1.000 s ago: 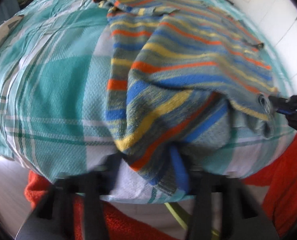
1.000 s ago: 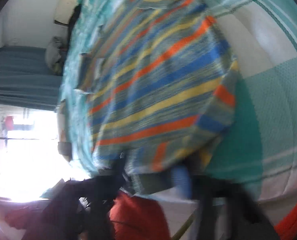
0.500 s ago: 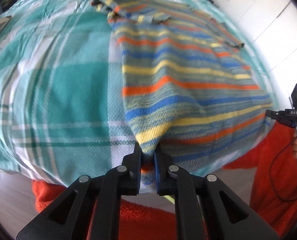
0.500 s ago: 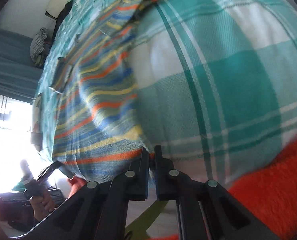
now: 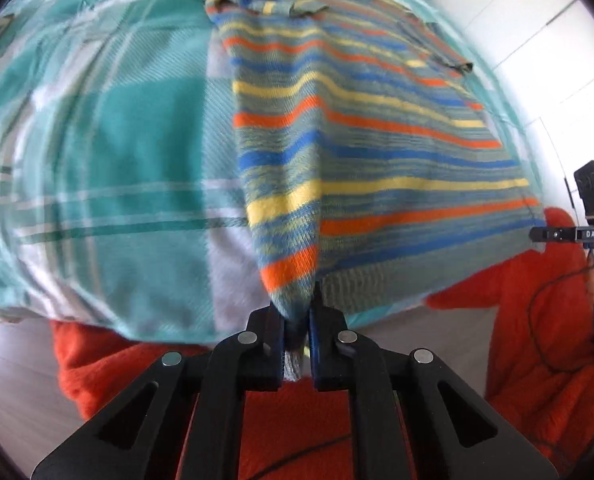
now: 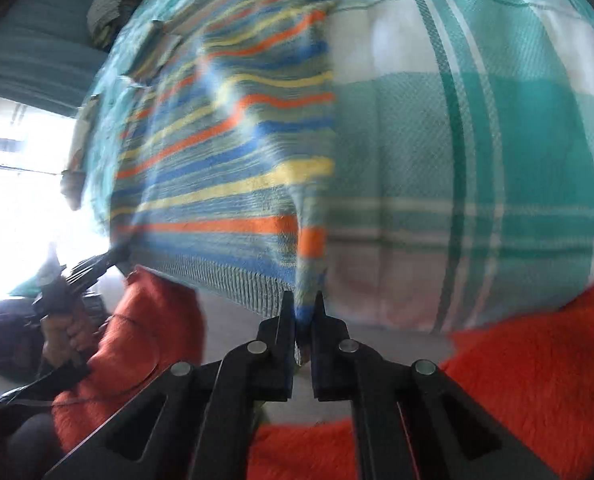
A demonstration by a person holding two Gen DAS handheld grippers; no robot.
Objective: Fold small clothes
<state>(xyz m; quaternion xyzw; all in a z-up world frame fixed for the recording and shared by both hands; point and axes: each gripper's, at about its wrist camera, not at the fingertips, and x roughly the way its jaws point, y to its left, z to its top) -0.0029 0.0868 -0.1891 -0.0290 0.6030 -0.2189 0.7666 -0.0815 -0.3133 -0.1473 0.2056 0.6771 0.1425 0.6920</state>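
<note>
A striped knit garment is spread over a bed covered by a teal plaid sheet, its lower hem drawn off the bed edge. One hem corner is clamped between the fingers of the left gripper, whose jaws have just been closing on the cloth; the other corner is pinched by the right gripper. Orange fleece sleeves are seen below the bed edge. A folded cloth pile lies at the far end, well apart.
</note>
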